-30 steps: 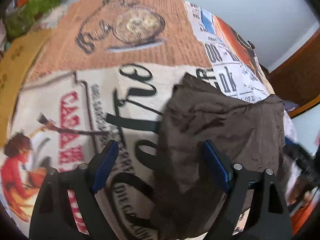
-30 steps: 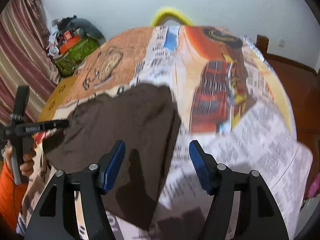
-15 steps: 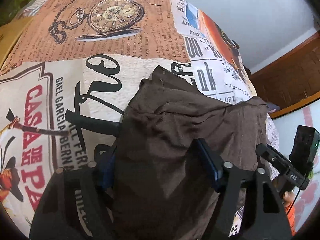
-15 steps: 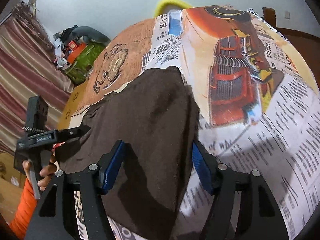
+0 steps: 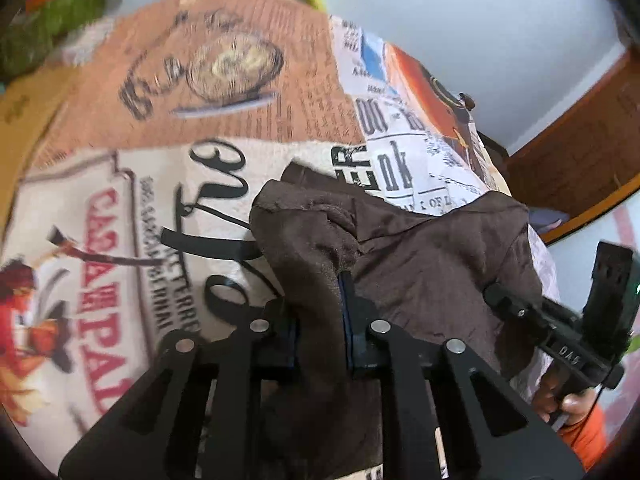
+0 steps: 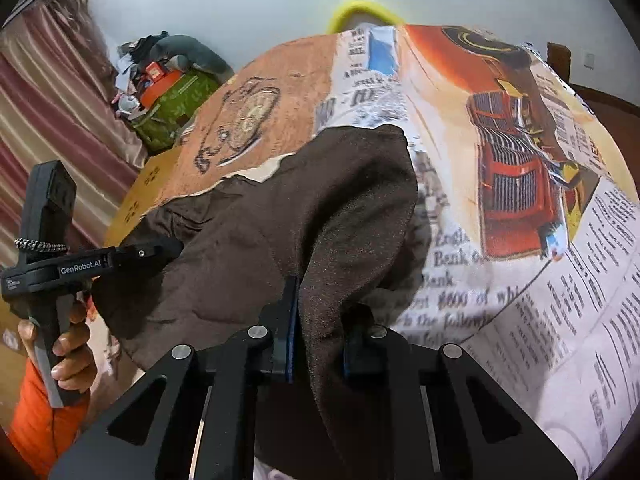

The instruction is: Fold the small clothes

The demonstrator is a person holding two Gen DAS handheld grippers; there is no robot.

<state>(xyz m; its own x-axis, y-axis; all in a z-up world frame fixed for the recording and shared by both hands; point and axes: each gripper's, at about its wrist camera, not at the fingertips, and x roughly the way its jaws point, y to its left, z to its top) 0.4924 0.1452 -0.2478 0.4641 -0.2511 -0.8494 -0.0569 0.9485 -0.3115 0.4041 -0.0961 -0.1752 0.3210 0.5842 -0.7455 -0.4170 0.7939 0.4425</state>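
Note:
A small dark brown garment (image 5: 420, 264) lies crumpled on the printed tablecloth (image 5: 120, 240). My left gripper (image 5: 318, 320) is shut on a bunched fold at the garment's near left edge, lifted slightly. My right gripper (image 6: 318, 320) is shut on the near right edge of the same brown garment (image 6: 280, 216), which rises in a ridge between the blue pads. The right gripper also shows at the right of the left wrist view (image 5: 496, 294); the left gripper shows at the left of the right wrist view (image 6: 168, 246).
The round table is covered by a newspaper-print cloth (image 6: 540, 280) with a pocket-watch picture (image 5: 232, 64) and a red truck picture (image 6: 516, 176). A yellow chair back (image 6: 360, 8) stands behind the table. A pile of bags and clutter (image 6: 168, 84) sits by the curtain at left.
Both grippers were open above the garment's near edge, then closed onto it. The pinched cloth now rises off the table between each pair of pads.

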